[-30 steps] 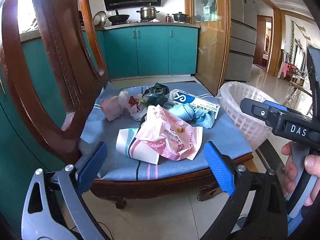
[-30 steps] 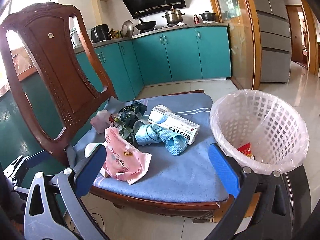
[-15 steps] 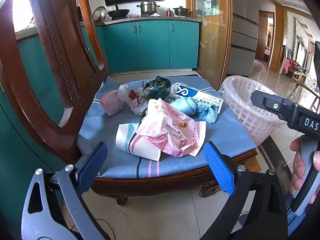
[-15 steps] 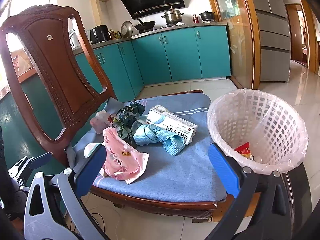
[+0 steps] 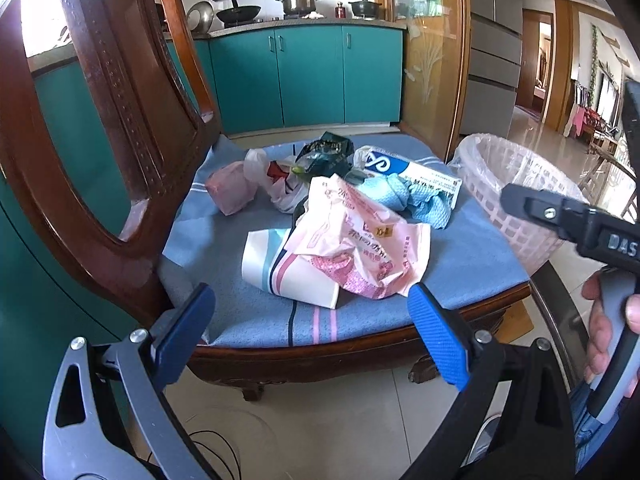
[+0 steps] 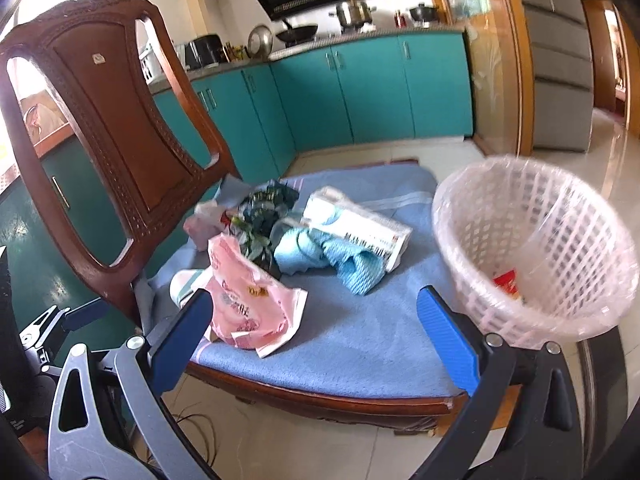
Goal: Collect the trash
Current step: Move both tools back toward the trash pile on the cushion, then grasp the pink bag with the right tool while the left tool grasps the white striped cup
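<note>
Trash lies piled on the chair's blue seat cushion (image 5: 472, 256). A crumpled pink wrapper (image 5: 360, 244) rests over a white striped paper cup (image 5: 280, 268). Behind them lie a blue cloth (image 5: 416, 200), a white and blue box (image 5: 412, 172), a dark green bag (image 5: 324, 152) and a pink wad (image 5: 232, 192). My left gripper (image 5: 312, 336) is open, just short of the seat's front edge. My right gripper (image 6: 316, 344) is open too, before the cushion (image 6: 360, 340), with the pink wrapper (image 6: 252, 304) by its left finger. A pink lined basket (image 6: 536, 248) stands right of the seat, holding a red scrap (image 6: 506, 280).
The carved wooden chair back (image 6: 116, 140) rises at the left of the seat. Teal kitchen cabinets (image 5: 304, 76) and a glass door (image 5: 432, 52) stand behind. The floor is pale tile (image 5: 320, 432), with a dark cable (image 5: 216, 452) below. A hand (image 5: 608, 332) holds the right gripper's handle.
Both grippers have moved closer to the seat and stayed open. The right wrist view has tilted and swung left, so the basket now sits further right.
</note>
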Action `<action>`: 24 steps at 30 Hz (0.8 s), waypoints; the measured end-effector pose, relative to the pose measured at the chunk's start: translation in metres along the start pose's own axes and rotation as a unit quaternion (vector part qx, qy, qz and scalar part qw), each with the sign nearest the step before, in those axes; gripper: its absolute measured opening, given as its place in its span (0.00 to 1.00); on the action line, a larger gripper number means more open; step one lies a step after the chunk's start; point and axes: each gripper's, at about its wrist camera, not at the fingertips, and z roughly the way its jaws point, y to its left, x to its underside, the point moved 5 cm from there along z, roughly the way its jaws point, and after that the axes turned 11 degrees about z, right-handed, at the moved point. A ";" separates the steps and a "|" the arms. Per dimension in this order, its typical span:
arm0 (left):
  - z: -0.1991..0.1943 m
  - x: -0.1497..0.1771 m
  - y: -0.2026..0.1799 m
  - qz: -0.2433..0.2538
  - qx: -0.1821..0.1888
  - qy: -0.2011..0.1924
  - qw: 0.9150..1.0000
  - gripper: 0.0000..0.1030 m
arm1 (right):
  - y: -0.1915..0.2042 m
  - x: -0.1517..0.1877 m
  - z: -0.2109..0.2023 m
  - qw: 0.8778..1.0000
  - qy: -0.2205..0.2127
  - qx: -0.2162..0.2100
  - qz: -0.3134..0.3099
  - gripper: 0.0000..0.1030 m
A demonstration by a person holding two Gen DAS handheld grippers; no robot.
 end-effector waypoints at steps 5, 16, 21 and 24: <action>0.006 0.004 0.005 -0.005 0.000 0.015 1.000 0.94 | -0.006 0.011 0.042 0.997 0.063 -0.016 0.043 0.86; 0.017 0.012 0.020 -0.036 -0.002 0.019 0.999 0.94 | -0.003 0.018 0.101 0.994 0.101 -0.017 0.043 0.57; 0.026 0.015 0.022 -0.038 0.001 0.027 0.999 0.94 | 0.005 0.021 0.101 0.989 0.126 -0.057 0.050 0.14; 0.030 0.015 0.019 -0.030 0.004 0.034 0.999 0.94 | 0.014 0.009 0.077 0.990 0.102 -0.082 0.048 0.06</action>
